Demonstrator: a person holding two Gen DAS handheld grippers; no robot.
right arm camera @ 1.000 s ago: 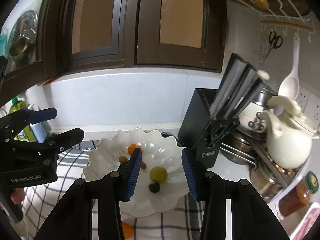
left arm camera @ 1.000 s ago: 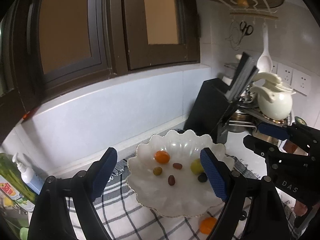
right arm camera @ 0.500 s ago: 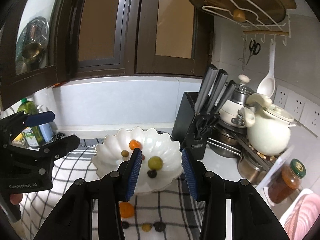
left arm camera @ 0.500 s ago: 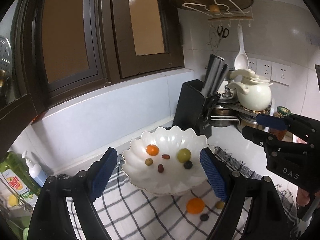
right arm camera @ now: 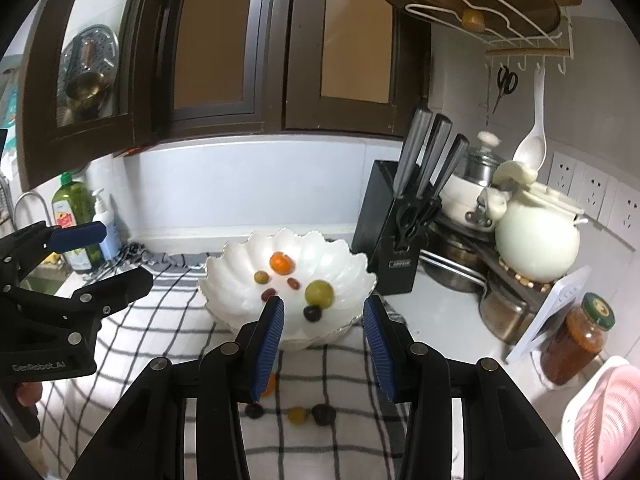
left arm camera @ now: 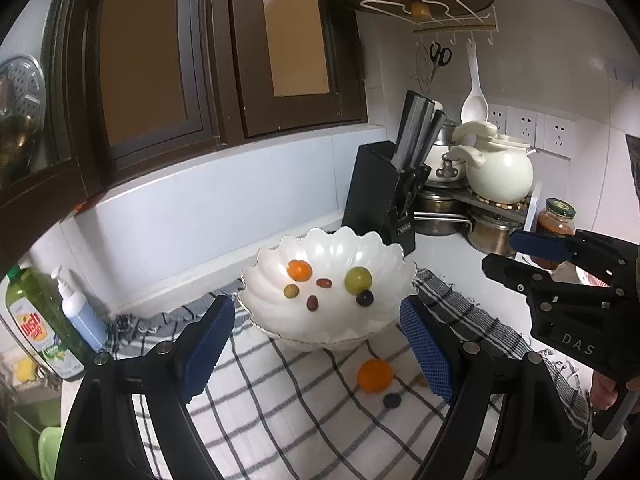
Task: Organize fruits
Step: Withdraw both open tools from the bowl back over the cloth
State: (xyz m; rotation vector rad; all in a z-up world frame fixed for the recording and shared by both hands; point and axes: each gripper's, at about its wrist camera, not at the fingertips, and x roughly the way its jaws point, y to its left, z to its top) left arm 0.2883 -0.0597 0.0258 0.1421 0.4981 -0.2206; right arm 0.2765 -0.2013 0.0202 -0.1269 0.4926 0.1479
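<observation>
- In the left wrist view, our left gripper (left arm camera: 316, 344) fills the lower half of the frame, its blue pads spread wide with nothing between them.
- In the right wrist view, our right gripper (right arm camera: 324, 344) sits at lower centre, its pads partly apart and pinching nothing.
- The white scalloped bowl (right arm camera: 224, 276) stands at centre frame on a checked cloth (right arm camera: 160, 320); both grippers hang short of it, apart from its rim.
- Inside the bowl we see a small orange fruit (right arm camera: 280, 262), a large green grape (right arm camera: 319, 293), a dark grape (right arm camera: 312, 313) just below it, a small olive-coloured fruit (right arm camera: 261, 277) and two reddish oval fruits (right arm camera: 294, 283).
- Loose on the cloth, at lower centre of the left wrist view, lie an orange fruit (left arm camera: 374, 375) and a dark fruit (left arm camera: 392, 400) just beside it.
- In the right wrist view three small fruits lie in a row near the bottom: dark (right arm camera: 254, 411), yellow-green (right arm camera: 297, 415) and dark (right arm camera: 323, 414).
- A black knife block (right arm camera: 390, 248) stands right of the bowl; a cream pot (right arm camera: 536, 244) sits further right.
- Soap bottles (left arm camera: 44, 312) stand at the left edge.
</observation>
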